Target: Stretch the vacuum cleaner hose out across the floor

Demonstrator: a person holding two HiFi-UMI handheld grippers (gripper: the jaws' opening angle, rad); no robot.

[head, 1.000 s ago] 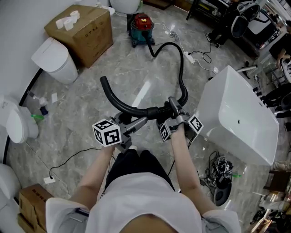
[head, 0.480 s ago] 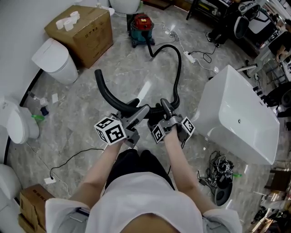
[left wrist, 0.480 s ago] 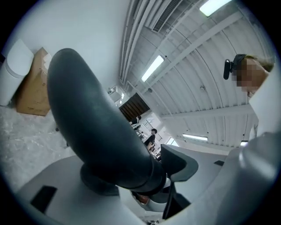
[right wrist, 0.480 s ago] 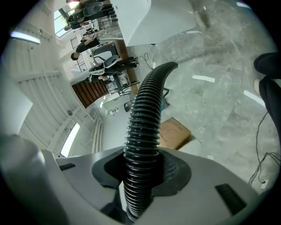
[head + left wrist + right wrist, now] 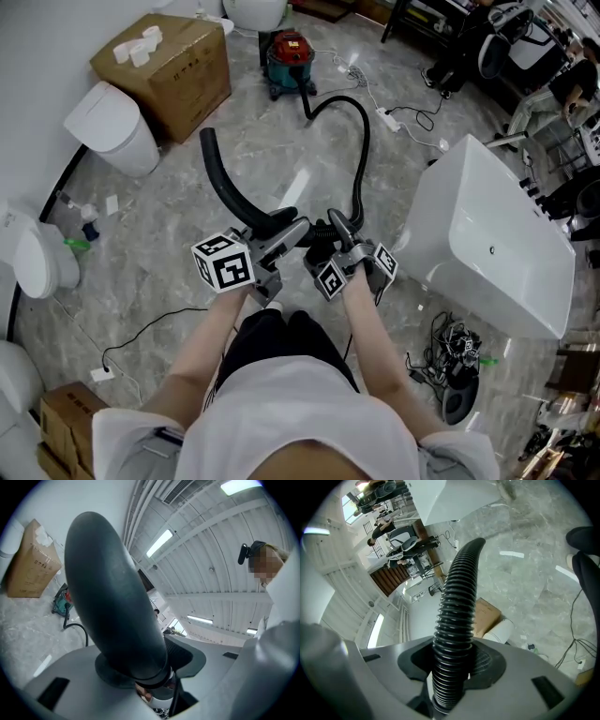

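Box [image 5: 178,70] print too small for me to read, my left tongs [image 5: 284,230] just closing onto the hose [image 5: 364,141] at its smooth end, right tongs [image 5: 339,232] pinching its ribbed part.

The black, ribbed vacuum cleaner hose [image 5: 361,150] is running from the red-and-teal vacuum cleaner [image 5: 291,58] at the top centre of the head view, arcing out to the right and dropping down to mid-frame. From there its smooth end tube [image 5: 225,183] is curving away up-left, its tip pointing toward the upper left.
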